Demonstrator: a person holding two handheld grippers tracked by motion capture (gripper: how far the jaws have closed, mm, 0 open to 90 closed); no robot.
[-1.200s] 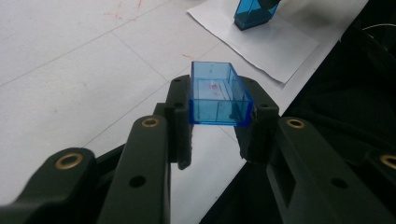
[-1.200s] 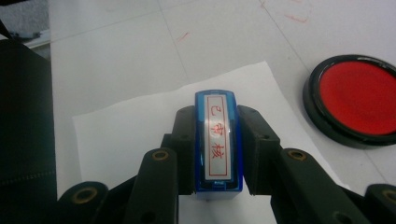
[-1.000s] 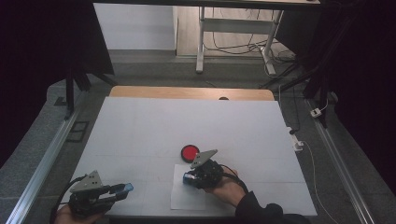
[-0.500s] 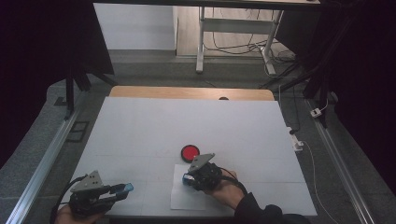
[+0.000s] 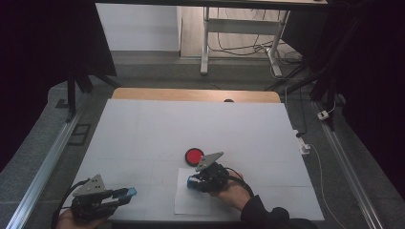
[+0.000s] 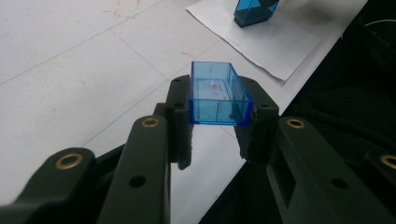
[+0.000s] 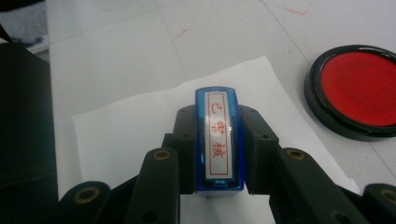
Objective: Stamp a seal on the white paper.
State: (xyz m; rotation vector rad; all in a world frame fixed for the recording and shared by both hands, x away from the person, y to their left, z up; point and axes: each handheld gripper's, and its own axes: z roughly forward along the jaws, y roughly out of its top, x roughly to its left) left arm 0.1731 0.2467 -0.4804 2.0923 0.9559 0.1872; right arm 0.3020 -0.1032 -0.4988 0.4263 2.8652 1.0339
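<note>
Stamp [image 7: 218, 140], a blue-bodied one with a white label printed in red characters, sits pinched between the jaws of the right gripper [image 5: 195, 182], which rests over the upper left part of a sheet of white paper [image 5: 224, 202] lying near the front edge of the counter [image 5: 157, 129]. In the right gripper view the stamp stands upright between the black jaws, its labelled top facing the camera, with the paper under it. Just beyond the paper, close to the right gripper, lies a round black ink pad [image 5: 194, 156] with a red face, open to view. The left gripper [image 5: 125, 193] is well apart from this, at the front left corner of the counter, and its jaws are pressed onto a clear blue cap [image 6: 217, 93], a hollow rectangular shell held off the counter with its open side turned upward. In the left gripper view the stamp [image 6: 254, 10] shows farther off, standing on the paper [image 6: 275, 42]. Faint red marks dot the white counter surface near both grippers.
</note>
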